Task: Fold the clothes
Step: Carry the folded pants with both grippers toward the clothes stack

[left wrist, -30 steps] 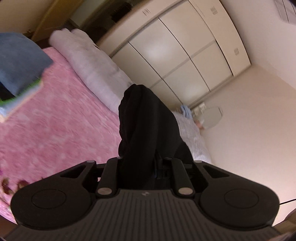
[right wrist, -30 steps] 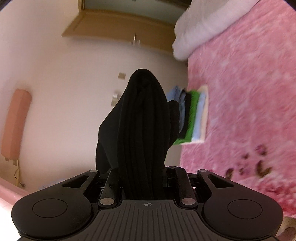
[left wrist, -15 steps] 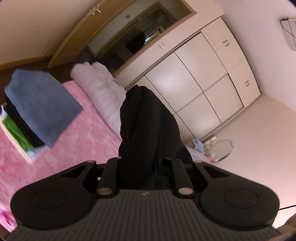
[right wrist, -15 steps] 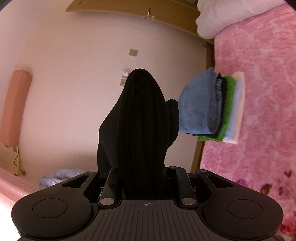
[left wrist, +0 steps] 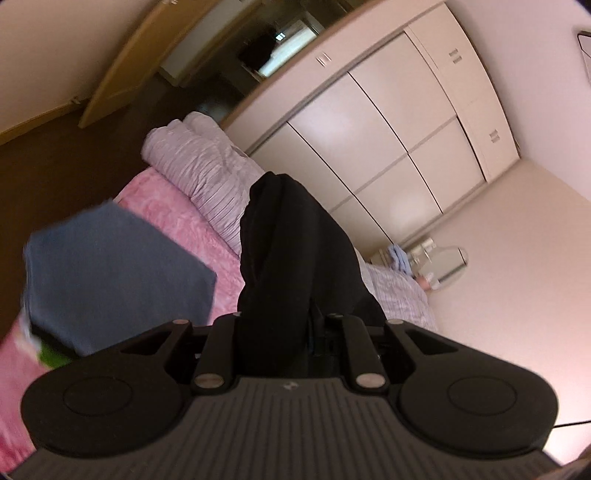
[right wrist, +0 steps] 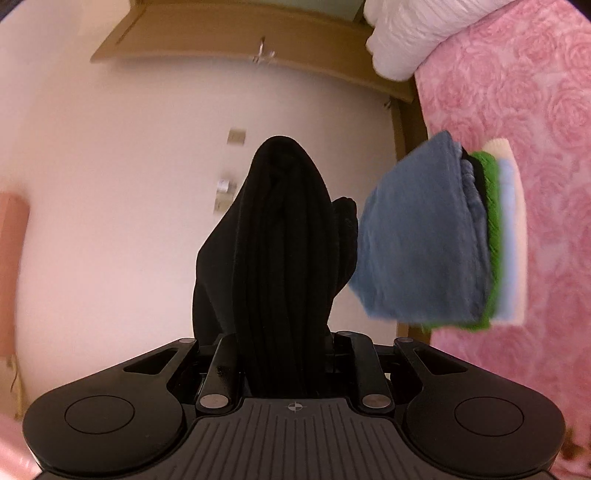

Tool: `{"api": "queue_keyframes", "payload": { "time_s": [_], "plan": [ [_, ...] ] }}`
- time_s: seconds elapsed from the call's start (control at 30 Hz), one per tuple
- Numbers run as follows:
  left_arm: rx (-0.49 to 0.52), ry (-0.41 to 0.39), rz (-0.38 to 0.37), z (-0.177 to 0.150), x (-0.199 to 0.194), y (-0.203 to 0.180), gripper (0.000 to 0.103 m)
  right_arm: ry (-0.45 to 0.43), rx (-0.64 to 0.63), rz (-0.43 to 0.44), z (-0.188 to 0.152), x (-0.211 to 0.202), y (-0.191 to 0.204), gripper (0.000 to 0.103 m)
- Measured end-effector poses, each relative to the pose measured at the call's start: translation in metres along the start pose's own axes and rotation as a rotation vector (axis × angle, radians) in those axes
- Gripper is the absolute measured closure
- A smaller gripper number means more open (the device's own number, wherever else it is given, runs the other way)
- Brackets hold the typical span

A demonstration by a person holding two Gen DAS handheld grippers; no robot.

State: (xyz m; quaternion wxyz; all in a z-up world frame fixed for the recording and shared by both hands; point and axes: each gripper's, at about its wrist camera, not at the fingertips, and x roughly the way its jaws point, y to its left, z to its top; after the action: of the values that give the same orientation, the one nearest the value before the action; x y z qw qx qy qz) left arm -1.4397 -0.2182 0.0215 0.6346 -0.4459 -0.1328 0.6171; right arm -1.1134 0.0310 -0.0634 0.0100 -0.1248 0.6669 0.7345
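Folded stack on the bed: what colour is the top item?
Blue top item, clearest in the right wrist view.

Both wrist cameras look out close behind gripped black cloth, sharing the folded stack (left wrist: 114, 273) (right wrist: 436, 236) on the pink bedspread (left wrist: 177, 206) (right wrist: 517, 92).

A pink rose-patterned bed (right wrist: 517, 110) was seen, with a stack of folded clothes (right wrist: 436, 236) and white bedding (right wrist: 406, 33) laid on it.
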Motion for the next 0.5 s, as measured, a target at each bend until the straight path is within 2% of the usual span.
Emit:
{"api": "queue_keyframes", "payload": {
  "time_s": [0.13,0.23,0.3,0.5],
  "plan": [
    [0.062,0.038,-0.055,0.058,0.014,0.029,0.09,-0.095,0.003,-0.004,0.014,0.037,0.014,0.085],
    [0.077,0.067,-0.081,0.085,0.033,0.052,0.09,-0.157,0.004,-0.011,0.025,0.061,0.02,0.085],
    [0.068,0.093,-0.095,0.094,0.046,0.07,0.09,-0.184,0.012,-0.026,0.03,0.074,0.017,0.085],
    [0.011,0.182,-0.089,0.091,0.081,0.123,0.09,-0.221,0.103,-0.107,0.037,0.1,-0.017,0.085]
  ]
}}
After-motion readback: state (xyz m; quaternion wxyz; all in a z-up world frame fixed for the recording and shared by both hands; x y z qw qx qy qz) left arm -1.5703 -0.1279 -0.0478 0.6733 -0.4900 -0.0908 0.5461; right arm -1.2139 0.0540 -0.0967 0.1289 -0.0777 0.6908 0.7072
